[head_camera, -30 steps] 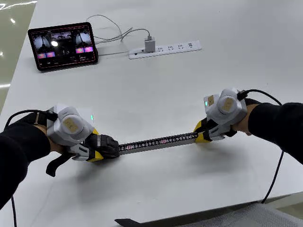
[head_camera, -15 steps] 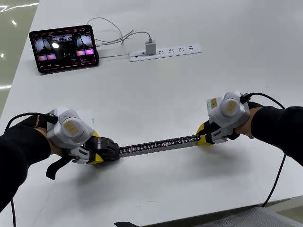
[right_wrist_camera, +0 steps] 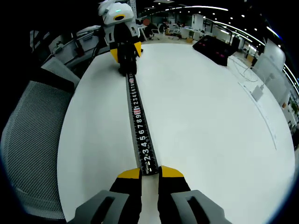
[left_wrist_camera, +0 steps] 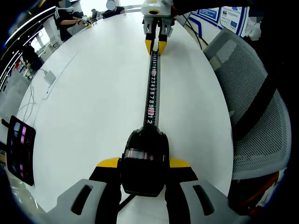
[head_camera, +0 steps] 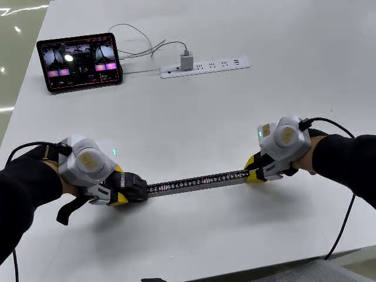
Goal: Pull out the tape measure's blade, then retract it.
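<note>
Head view: the left tongs (head_camera: 124, 189) are clamping the black tape measure case (head_camera: 135, 184) on the white desk (head_camera: 194, 106); the blade (head_camera: 197, 181) is spanning the gap to the right tongs (head_camera: 251, 172), low over the desk. Left gripper view: both jaws are pressing the case's sides. Right gripper view: the jaws are pinching the blade's end, numbered face up.
</note>
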